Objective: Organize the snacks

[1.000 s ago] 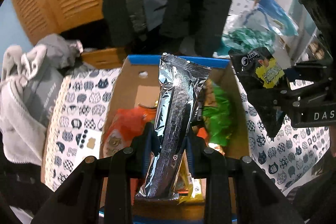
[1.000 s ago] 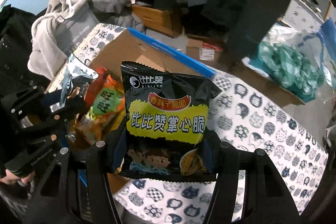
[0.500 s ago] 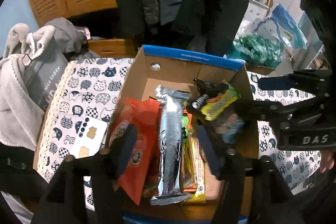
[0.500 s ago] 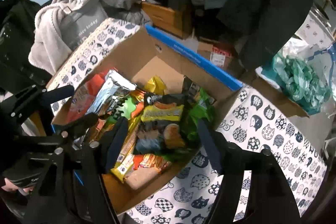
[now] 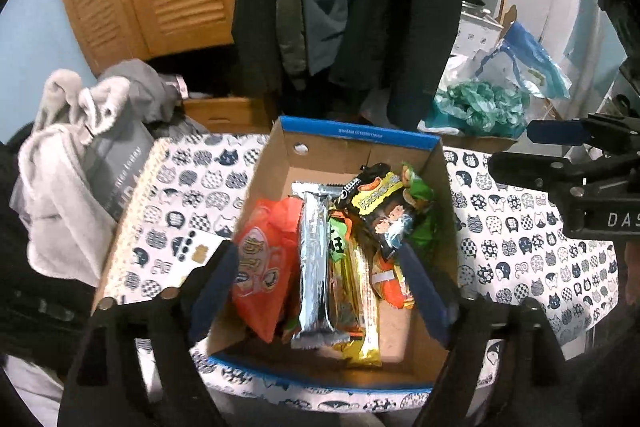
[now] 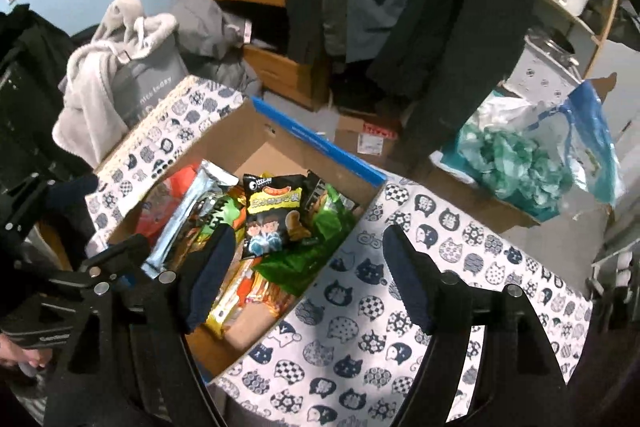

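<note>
A cardboard box (image 5: 352,137) (image 6: 320,143) with a blue rim sits on the cat-print tablecloth and holds several snack packs. In it lie a silver foil pack (image 5: 316,263) (image 6: 188,215), an orange bag (image 5: 262,267), a black-and-yellow noodle snack bag (image 5: 378,205) (image 6: 274,221), a green bag (image 5: 422,223) (image 6: 316,247) and yellow bars (image 5: 362,311). My left gripper (image 5: 316,291) hangs above the box, its jaws opening, nothing between them. My right gripper (image 6: 308,275) hovers over the box's right edge, jaws also opening and empty. Each gripper shows at the other view's edge.
The cat-print tablecloth (image 5: 532,247) (image 6: 400,339) spreads to both sides of the box. A white card (image 5: 198,247) lies left of the box. Grey clothes (image 5: 72,163) pile at the left; dark coats (image 5: 404,7) hang behind. A bag of teal plastic (image 6: 516,163) sits on the right.
The left gripper let go of the silver pack and the right let go of the black-and-yellow bag; both packs now lie in the box. Both grippers rose and opened wider.
</note>
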The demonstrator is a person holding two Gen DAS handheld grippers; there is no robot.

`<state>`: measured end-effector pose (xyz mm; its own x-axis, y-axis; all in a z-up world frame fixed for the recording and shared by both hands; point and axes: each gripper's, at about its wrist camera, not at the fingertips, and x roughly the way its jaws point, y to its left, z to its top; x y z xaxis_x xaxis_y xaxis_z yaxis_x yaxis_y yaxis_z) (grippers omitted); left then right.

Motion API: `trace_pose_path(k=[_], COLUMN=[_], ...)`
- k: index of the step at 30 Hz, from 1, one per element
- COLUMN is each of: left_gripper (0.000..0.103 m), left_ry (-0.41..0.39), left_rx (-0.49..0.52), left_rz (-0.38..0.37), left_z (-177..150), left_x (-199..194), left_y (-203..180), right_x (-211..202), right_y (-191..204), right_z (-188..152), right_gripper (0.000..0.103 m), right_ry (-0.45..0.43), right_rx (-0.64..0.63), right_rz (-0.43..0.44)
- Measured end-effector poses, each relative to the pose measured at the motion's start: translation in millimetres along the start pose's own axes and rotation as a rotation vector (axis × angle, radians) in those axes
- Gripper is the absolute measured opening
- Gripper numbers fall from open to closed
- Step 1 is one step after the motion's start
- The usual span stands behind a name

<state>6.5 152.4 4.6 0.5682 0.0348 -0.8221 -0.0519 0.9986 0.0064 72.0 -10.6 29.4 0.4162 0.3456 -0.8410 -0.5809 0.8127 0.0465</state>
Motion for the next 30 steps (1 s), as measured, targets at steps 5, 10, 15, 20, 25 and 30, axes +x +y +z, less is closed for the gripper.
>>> trace_pose_path(k=[5,10,15,20,25,30], left_gripper=[0.09,0.096,0.102,0.102,0.102,0.102], left_ry=[-0.038,-0.092,-0.141,-0.151,-0.148,-0.148], left_rx=[0.031,0.083,0.118,0.15,0.171,0.18], left_rz=[0.046,0.085,0.099,0.092,0.084,0.082], left_z=[1,-1,2,9,16,18], left_x=[-40,-73,-92,-92,-83,-73], left_y=[-6,-19,-32,-45,-64,-78], right_x=[-28,-54,-70,-75,-79,-75], right_y=[-1,-9,-16,-23,-28,-39], right_z=[-10,-22,-34,-40,-39,-45], right_gripper=[0.075,0.076,0.076,0.076,0.076,0.076], right_ry=[-0.031,-0.057,-0.072,-0.08,-0.098,-0.098], right_rx=[0.002,0.019,0.03,0.039,0.048,0.05], right_rz=[-0.011,-0.008,-0.007,-0.004,-0.005,-0.018])
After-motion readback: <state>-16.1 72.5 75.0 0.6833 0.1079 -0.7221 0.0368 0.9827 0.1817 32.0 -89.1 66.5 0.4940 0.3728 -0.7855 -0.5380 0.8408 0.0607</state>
